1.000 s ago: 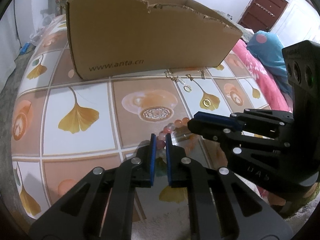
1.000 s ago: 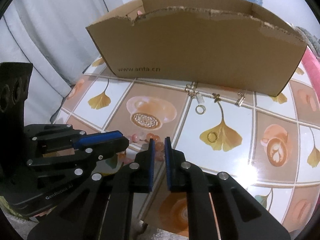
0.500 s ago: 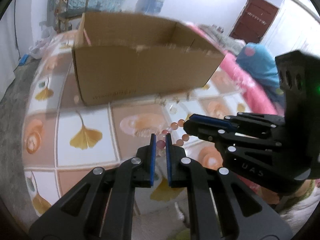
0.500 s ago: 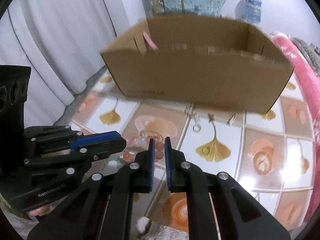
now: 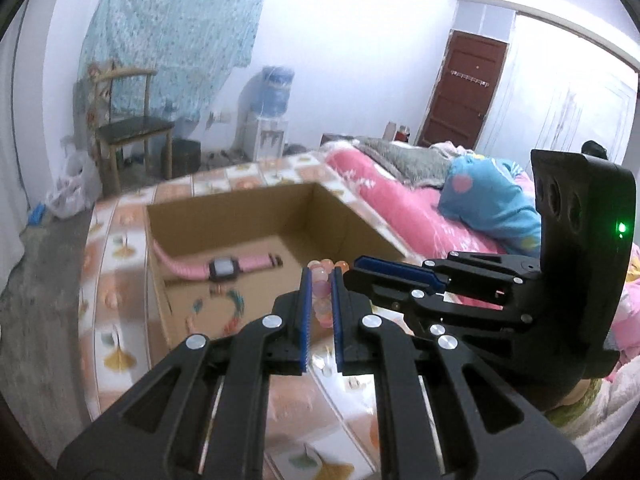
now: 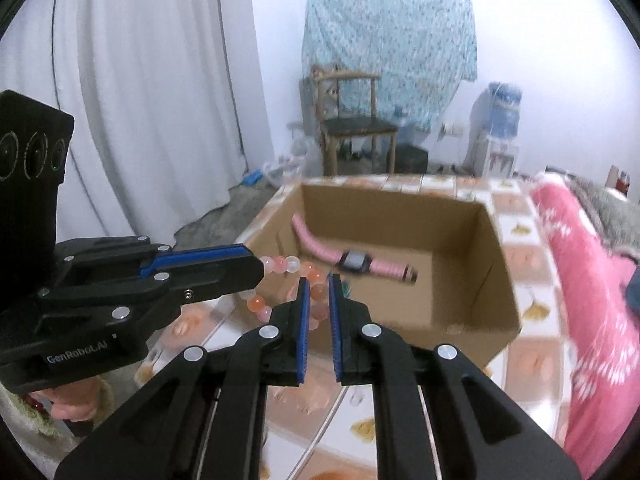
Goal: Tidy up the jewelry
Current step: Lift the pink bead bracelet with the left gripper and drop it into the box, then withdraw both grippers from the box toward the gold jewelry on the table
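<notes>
Both grippers hold one pink and orange bead bracelet (image 5: 323,295) in the air, just in front of the near rim of an open cardboard box (image 5: 160,280). My left gripper (image 5: 320,280) is shut on its beads. My right gripper (image 6: 317,286) is shut on the same bracelet (image 6: 280,266), whose beads loop between the two grippers. The box (image 6: 496,280) holds a pink watch (image 5: 224,267), also in the right wrist view (image 6: 352,260), and a small colourful beaded piece (image 5: 236,304).
The box stands on a table with a ginkgo-leaf tile cover (image 5: 116,356). Small pieces of jewelry lie on the table below the grippers (image 6: 356,396). A pink bed (image 5: 400,208) is to the right. A chair (image 6: 356,128) and a water dispenser (image 6: 498,128) stand behind.
Both grippers have risen together from the tabletop with the bracelet. The views have gone from the box's front wall to looking down into the box.
</notes>
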Tool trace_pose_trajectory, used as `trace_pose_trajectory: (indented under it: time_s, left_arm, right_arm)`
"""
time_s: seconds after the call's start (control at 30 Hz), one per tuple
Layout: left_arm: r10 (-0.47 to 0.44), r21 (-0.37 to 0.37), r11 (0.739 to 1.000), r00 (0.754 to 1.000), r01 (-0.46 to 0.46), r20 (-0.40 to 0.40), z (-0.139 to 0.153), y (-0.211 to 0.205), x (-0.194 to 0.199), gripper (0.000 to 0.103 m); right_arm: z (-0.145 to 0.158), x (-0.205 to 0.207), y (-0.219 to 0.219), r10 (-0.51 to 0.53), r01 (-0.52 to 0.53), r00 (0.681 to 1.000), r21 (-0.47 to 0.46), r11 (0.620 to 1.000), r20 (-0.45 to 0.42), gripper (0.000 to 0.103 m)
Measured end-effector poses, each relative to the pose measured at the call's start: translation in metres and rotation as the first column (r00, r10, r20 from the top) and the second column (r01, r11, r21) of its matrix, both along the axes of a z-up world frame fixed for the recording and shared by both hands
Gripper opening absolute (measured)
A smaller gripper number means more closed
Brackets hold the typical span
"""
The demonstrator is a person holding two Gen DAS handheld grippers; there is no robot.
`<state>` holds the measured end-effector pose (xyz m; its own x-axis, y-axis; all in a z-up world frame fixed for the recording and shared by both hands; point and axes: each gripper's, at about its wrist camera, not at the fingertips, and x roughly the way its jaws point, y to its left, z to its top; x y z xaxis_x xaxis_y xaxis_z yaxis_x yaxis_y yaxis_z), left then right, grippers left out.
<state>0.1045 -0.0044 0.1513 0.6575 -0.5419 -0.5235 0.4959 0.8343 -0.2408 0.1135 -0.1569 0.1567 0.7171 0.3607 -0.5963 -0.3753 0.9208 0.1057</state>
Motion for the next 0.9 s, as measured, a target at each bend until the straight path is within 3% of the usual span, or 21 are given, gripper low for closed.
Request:
trace_pose_trajectory:
  time_s: [0.1, 0.23, 0.4, 0.53, 0.7, 0.77, 0.9]
  left_arm:
    - [0.003, -0.007, 1.0, 1.0, -0.003, -0.025, -0.004, -0.004, 0.026, 0.008]
    - [0.025, 0.0, 1.0, 0.993, -0.026, -0.118, -0.026, -0.008, 0.064, 0.008]
    - [0.035, -0.003, 0.999, 0.964, -0.038, -0.264, -0.067, -0.01, 0.102, 0.008]
    - [0.053, 0.001, 0.998, 0.945, -0.056, -0.323, -0.092, -0.012, 0.113, 0.009]
    - [0.086, -0.005, 0.996, 0.932, -0.094, -0.351, -0.104, -0.006, 0.115, 0.011]
    - [0.09, -0.016, 0.995, 0.933, -0.102, -0.349, -0.103, -0.002, 0.113, 0.018]
    - [0.098, -0.028, 0.993, 0.936, -0.114, -0.337, -0.1, 0.002, 0.109, 0.024]
  right_arm:
    - [-0.006, 0.021, -0.007, -0.016, 0.016, 1.0, 0.021, 1.0, -0.027, 0.01]
    - [-0.027, 0.057, -0.009, -0.037, 0.04, 0.994, 0.031, 0.999, -0.104, 0.01]
    - [-0.061, 0.082, -0.015, -0.059, 0.064, 0.978, 0.023, 0.998, -0.2, 0.01]
    - [-0.082, 0.091, -0.019, -0.065, 0.075, 0.961, 0.026, 0.997, -0.27, 0.01]
    - [-0.091, 0.095, -0.031, -0.076, 0.094, 0.95, 0.045, 0.995, -0.302, 0.012]
    - [-0.087, 0.092, -0.035, -0.083, 0.103, 0.953, 0.053, 0.993, -0.292, 0.025]
    - [-0.076, 0.081, -0.039, -0.099, 0.113, 0.962, 0.043, 0.993, -0.254, 0.033]
